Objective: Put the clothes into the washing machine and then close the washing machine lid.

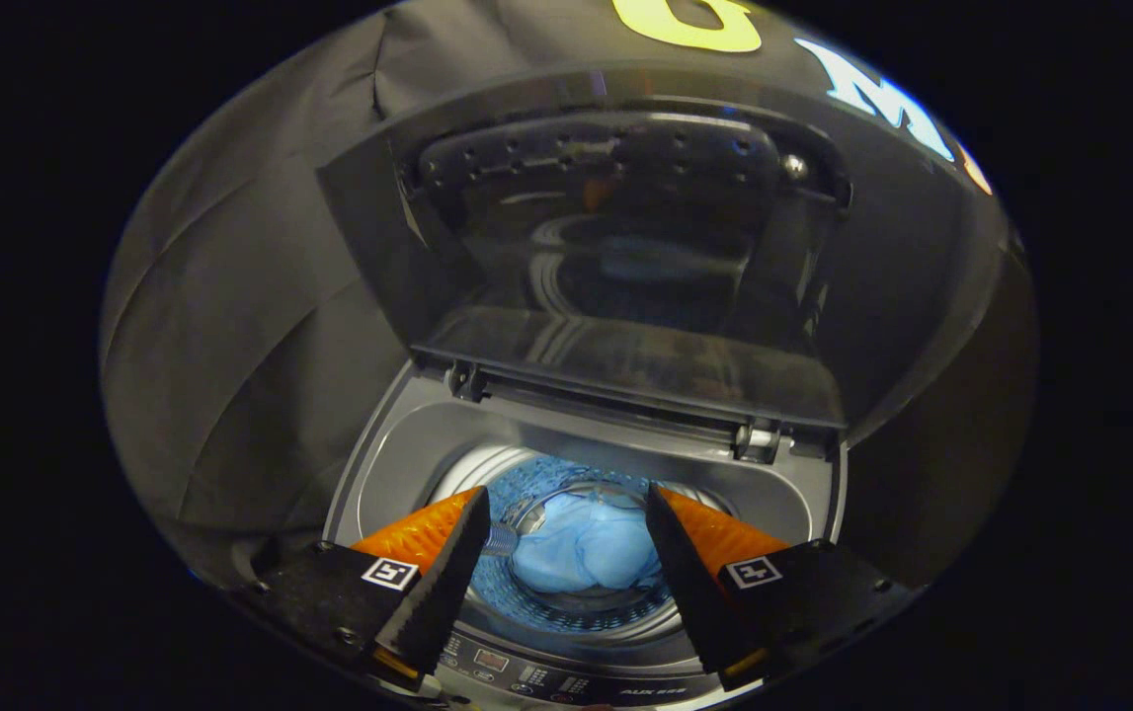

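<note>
A top-loading washing machine (398,464) stands below me with its drum open. A light blue garment (581,553) lies bunched at the bottom of the drum, seen through the gap between my fingers and well below them. The dark, glossy lid (625,267) stands upright on its hinges behind the drum opening, reflecting the drum. My gripper (566,499) hovers open above the drum's front edge, with nothing between its fingers.
The machine's control panel (566,676) runs along the front edge, just under my fingers. Two hinges (759,439) hold the lid at the back of the opening. Black cloth hangs behind and to the left of the machine.
</note>
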The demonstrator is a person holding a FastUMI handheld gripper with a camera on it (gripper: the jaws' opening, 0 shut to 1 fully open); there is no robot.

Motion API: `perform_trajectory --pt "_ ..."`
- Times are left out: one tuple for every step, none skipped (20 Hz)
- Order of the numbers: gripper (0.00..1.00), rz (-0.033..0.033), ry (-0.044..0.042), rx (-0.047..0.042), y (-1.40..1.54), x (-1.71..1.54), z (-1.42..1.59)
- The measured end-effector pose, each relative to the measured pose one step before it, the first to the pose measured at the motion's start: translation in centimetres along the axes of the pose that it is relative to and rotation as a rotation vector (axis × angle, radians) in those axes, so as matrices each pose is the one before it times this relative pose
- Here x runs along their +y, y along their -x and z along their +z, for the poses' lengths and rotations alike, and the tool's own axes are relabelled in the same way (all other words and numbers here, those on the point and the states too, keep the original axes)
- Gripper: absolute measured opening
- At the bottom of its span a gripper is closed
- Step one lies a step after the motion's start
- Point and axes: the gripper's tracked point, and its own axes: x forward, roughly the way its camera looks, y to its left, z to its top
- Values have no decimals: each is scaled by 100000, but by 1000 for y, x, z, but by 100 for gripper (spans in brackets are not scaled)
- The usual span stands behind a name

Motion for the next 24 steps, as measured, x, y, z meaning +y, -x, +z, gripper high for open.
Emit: perform_trajectory --pt "97 544 -399 -793 347 71 582" --pt "97 218 -421 -757 324 34 377" --pt "97 -391 -402 -1411 388 -131 678" --pt "97 -453 -116 -1490 332 -90 556" --pt "97 225 -76 -1288 369 141 748" --pt "97 353 132 -1198 539 266 681" --pt "97 327 281 -1032 372 137 683" --pt "97 60 266 -753 521 249 659" --pt "97 -94 287 -920 444 66 626" --pt "97 -76 351 -1804 412 125 812" --pt "97 92 435 -1933 496 4 983" --pt "97 357 360 -1711 479 316 748" --pt "97 461 348 -1557 376 141 811" --pt "97 -57 431 -1334 89 -107 518" --pt "97 -82 201 -1213 358 -55 708" --pt "97 287 -428 -1487 383 99 727" --pt "97 223 -763 -1634 250 13 837" --pt "97 15 -810 -1653 274 -60 708" --pt "97 -139 -575 -1350 252 -126 669" --pt "97 -24 -124 -1316 228 -171 765" --pt "97 -434 212 -1604 155 -248 970" --pt "97 -517 194 -1727 189 -103 602" --pt "97 -378 -330 -1740 133 -131 828" --pt "97 -66 -733 -1511 52 -194 794"
